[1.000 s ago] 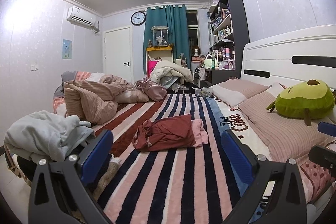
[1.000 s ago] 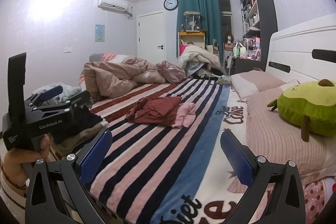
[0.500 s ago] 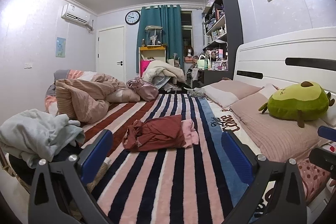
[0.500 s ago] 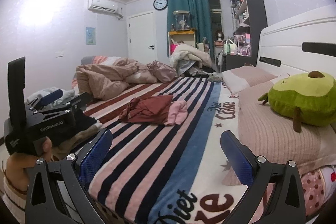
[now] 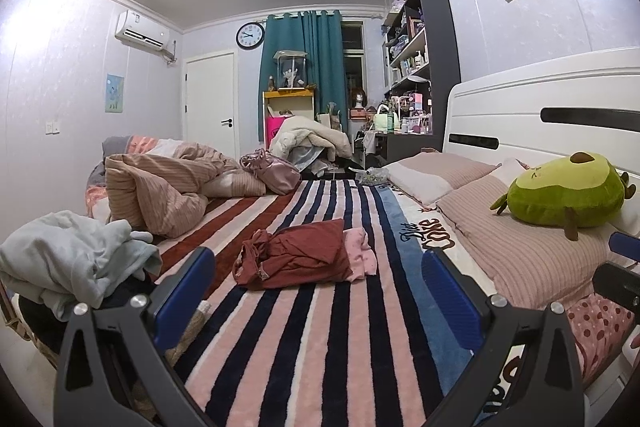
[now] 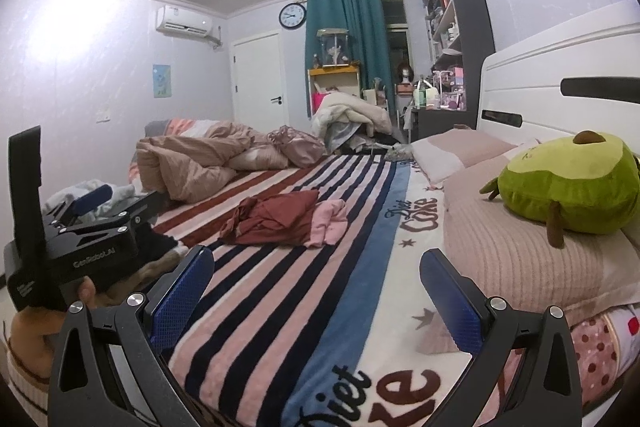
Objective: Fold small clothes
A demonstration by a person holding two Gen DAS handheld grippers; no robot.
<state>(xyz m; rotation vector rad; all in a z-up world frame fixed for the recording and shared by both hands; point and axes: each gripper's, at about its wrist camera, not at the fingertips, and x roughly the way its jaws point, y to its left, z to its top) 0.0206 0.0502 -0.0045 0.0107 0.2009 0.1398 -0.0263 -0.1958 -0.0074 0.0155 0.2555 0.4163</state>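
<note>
A crumpled dark red garment point(image 5: 296, 255) lies on the striped blanket point(image 5: 320, 339) mid-bed, with a small pink garment point(image 5: 360, 253) touching its right side. Both show in the right wrist view, the red one point(image 6: 276, 217) and the pink one point(image 6: 328, 221). My left gripper point(image 5: 318, 287) is open and empty, held above the bed's near edge, short of the clothes. It also shows from outside in the right wrist view point(image 6: 92, 203). My right gripper point(image 6: 316, 291) is open and empty, over the blanket to the right.
A pile of pale blue and dark clothes point(image 5: 68, 263) sits at the bed's near left. A bunched striped duvet point(image 5: 160, 187) lies at the far left. Pillows point(image 5: 520, 239) and a green avocado plush point(image 5: 568, 191) line the right side by the white headboard point(image 5: 560, 107).
Both grippers have shifted a little relative to the bed, so the clothes sit slightly differently in each view. Both stayed open and empty.
</note>
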